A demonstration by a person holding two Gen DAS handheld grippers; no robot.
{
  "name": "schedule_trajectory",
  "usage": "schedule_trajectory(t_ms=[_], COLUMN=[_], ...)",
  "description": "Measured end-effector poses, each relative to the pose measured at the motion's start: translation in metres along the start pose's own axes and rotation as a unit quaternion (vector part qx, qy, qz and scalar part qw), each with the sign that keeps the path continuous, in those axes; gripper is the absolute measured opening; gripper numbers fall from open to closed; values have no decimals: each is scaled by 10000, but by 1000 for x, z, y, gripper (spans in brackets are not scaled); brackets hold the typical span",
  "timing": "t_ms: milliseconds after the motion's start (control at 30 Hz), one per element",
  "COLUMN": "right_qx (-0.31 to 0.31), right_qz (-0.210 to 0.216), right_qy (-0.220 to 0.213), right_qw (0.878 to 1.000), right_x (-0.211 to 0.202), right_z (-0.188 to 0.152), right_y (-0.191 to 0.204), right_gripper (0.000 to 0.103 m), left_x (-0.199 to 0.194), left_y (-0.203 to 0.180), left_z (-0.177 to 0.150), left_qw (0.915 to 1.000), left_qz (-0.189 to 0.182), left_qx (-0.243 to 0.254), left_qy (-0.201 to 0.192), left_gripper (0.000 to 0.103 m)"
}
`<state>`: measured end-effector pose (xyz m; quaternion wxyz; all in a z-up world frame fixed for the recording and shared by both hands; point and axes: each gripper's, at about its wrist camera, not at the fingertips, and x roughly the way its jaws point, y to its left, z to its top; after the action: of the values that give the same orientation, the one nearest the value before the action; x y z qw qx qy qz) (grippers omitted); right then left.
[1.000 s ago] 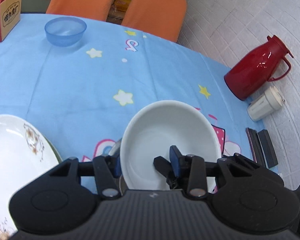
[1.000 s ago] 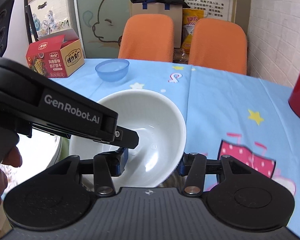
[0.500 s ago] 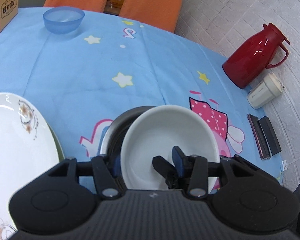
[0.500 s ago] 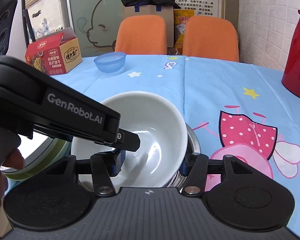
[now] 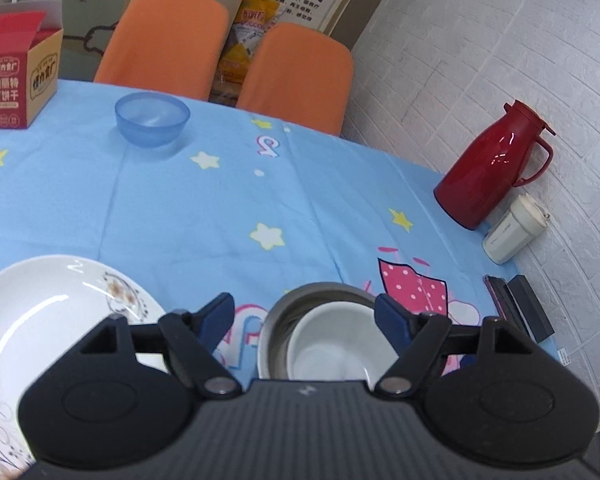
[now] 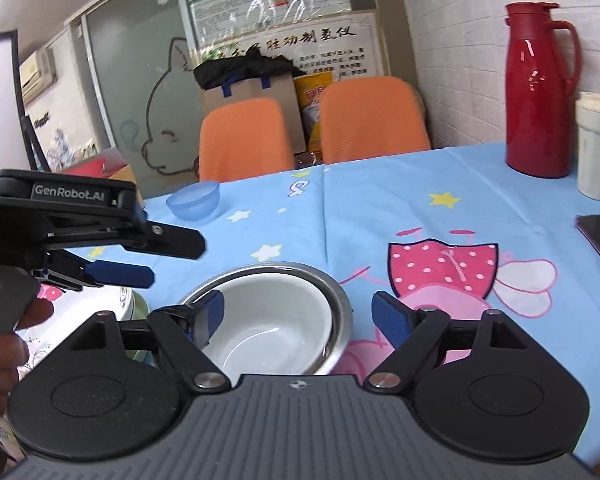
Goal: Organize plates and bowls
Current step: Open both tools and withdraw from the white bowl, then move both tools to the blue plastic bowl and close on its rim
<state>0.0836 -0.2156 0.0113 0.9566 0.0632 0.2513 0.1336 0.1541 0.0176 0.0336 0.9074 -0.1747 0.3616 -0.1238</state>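
Smooth, breakable white bowl (image 6: 268, 320) in metal bowl (image 6: 332, 292); best pinched at rim; left tongs (image 5: 306, 316) and right tongs (image 6: 296, 316) apart, empty.

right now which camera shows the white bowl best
The right wrist view: the white bowl sits nested in the metal bowl, with most of its rim and inside visible between open fingers. The left wrist view shows the same bowl smaller, its near part cut off by the gripper body.
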Motion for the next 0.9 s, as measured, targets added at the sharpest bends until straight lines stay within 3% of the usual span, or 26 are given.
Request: schedule_trajectory(t_ms=[67, 133, 400, 667, 900], right_qx=[-18, -75, -156, -511, -1313], right_qz=[-30, -62, -65, 426, 737], right_qy=[31, 85, 375, 544, 715], right_qw=[10000, 9999, 9992, 9963, 9860], right_x=[-2, -1, 17, 67, 146], right_z=[-2, -2, 11, 75, 125], right_y=[-1, -3, -9, 15, 63], right_gripper=[103, 103, 103, 103, 103], left_x=[-4, -7, -16, -8, 25], left_y=[5, 12, 42, 79, 123], left_z=[4, 8, 35, 76, 110], left_qw=[9999, 9996, 9972, 9943, 9911], left_qz=[86, 228, 583, 838, 1237], left_qx=[58, 67, 238, 329, 246], left_qy=[-78, -161, -395, -575, -423], left_gripper=[82, 93, 95, 97, 97])
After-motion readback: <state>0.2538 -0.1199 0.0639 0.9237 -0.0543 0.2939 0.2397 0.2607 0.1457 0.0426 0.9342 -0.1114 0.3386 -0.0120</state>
